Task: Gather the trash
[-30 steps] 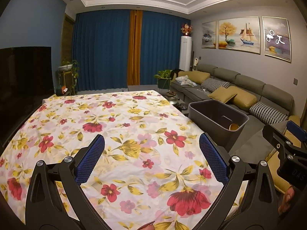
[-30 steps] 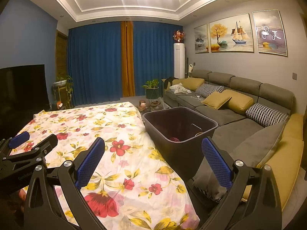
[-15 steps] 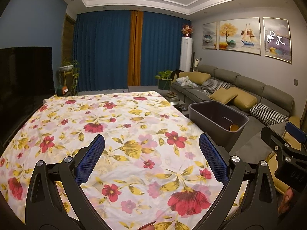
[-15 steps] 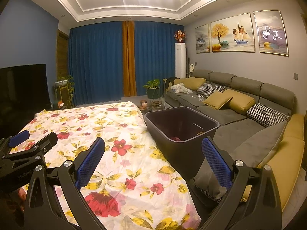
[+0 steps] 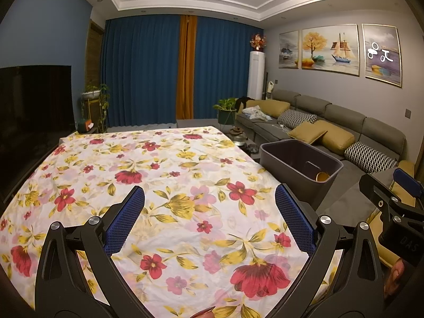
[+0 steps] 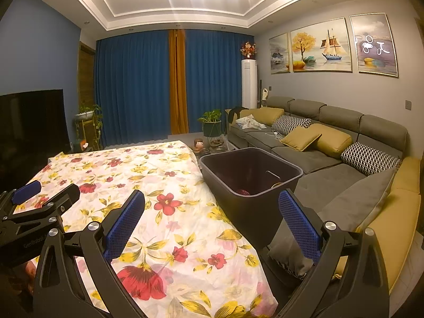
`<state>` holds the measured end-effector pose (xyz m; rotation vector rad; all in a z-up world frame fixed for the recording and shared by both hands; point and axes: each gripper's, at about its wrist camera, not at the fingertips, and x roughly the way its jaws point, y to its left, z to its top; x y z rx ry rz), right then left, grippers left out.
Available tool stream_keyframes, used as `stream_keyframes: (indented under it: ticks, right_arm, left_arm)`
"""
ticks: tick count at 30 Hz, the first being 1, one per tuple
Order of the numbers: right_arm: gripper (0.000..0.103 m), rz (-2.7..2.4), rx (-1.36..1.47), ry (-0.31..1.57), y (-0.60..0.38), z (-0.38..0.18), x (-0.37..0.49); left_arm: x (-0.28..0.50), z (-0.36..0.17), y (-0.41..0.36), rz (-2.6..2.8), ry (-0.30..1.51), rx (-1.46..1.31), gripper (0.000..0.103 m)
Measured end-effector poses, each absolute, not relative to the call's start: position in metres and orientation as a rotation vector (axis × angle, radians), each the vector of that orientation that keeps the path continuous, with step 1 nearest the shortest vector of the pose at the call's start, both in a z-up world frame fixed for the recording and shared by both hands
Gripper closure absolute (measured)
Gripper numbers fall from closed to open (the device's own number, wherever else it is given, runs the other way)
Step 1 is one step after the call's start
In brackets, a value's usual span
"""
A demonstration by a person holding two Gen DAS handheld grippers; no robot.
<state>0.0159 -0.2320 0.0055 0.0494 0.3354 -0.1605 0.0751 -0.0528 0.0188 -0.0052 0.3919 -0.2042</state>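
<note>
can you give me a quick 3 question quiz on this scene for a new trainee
1. True or false: the left gripper is shut on a piece of trash.
2. Where does the dark bin stand relative to the floral cloth?
A. on top of it
B. beside its right edge, towards the sofa
C. behind the curtains
3. Fill in: both views show things lying ____ the bin.

Key
1. False: its jaws stand wide apart with nothing between them, as do those of the right gripper.
2. B
3. inside: a round orange-brown item and something reddish.
</note>
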Motion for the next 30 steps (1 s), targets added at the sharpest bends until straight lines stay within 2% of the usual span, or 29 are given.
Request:
stream_keyframes:
  ticks: [30]
  right_arm:
    - [0.006, -0.16, 0.054, 0.331, -0.2327, 0.0072, 0.0133]
  left_arm:
    - [0.0751, 0.0201, -0.0541, -0.204, 0.389, -0.009, 0.006]
